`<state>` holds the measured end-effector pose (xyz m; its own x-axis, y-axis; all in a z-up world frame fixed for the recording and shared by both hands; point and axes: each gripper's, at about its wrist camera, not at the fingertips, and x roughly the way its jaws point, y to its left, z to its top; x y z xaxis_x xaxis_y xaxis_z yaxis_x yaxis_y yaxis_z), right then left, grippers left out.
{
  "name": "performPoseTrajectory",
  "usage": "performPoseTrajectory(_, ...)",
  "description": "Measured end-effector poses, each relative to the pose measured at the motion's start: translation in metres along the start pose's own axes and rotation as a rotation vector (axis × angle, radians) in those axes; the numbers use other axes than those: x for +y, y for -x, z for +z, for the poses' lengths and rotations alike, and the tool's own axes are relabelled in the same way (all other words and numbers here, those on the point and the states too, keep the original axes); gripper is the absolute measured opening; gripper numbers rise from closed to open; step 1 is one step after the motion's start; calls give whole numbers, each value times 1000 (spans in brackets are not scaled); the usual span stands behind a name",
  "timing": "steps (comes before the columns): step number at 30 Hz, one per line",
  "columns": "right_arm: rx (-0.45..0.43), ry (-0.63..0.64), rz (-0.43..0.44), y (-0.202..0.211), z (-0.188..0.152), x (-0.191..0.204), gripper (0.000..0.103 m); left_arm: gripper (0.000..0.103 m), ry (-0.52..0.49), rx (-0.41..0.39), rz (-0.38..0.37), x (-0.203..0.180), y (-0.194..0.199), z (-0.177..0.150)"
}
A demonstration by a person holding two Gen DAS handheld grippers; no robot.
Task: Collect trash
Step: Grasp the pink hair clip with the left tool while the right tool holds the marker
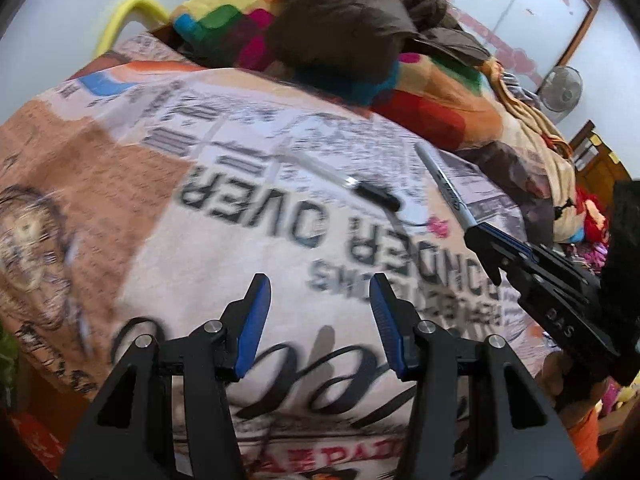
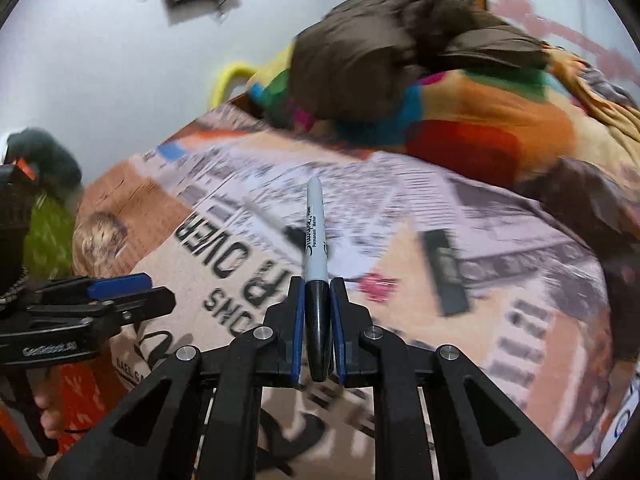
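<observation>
**Marker pinched, one pen left on the bed**

The right claw point(image 2: 319, 284) is pressed together on a marker point(image 2: 316, 240), gripping its black cap end while the grey barrel sticks out ahead, clear of the bed point(image 1: 120, 184). The left claw point(image 1: 320, 292) hangs spread above the printed bedcover, with nothing between its fingers.

A clear pen point(image 1: 316, 170) with a black cap lies on the cover beyond the left claw, and a small pink scrap point(image 1: 438, 227) sits near it.

The main risk, as I judge it, is the grip on the cap alone: a quick swing could let the long barrel pivot or pull free. The soft, uneven cover could also let the thin pen roll or sink when the left claw closes on it.
</observation>
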<state>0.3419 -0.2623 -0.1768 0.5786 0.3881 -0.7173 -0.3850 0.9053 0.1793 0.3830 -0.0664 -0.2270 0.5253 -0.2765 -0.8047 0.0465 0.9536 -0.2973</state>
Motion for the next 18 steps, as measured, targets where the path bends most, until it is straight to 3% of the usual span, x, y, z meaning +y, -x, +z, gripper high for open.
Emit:
performPoseTrajectory(4, -21, -57, -62, 15, -6, -28, 12, 51, -14, 29, -52, -30, -21, 10)
performPoseTrajectory(11, -40, -131, -90, 25, -13, -63, 12, 51, -86, 62, -79, -81, -56, 23)
performPoseTrajectory(16, -46, -165, -86, 28, -17, -78, 12, 50, -177, 68, -81, -108, -77, 26)
performPoseTrajectory(18, -47, -178, -84, 28, -19, -84, 12, 46, -207, 40, -55, -114, -81, 27)
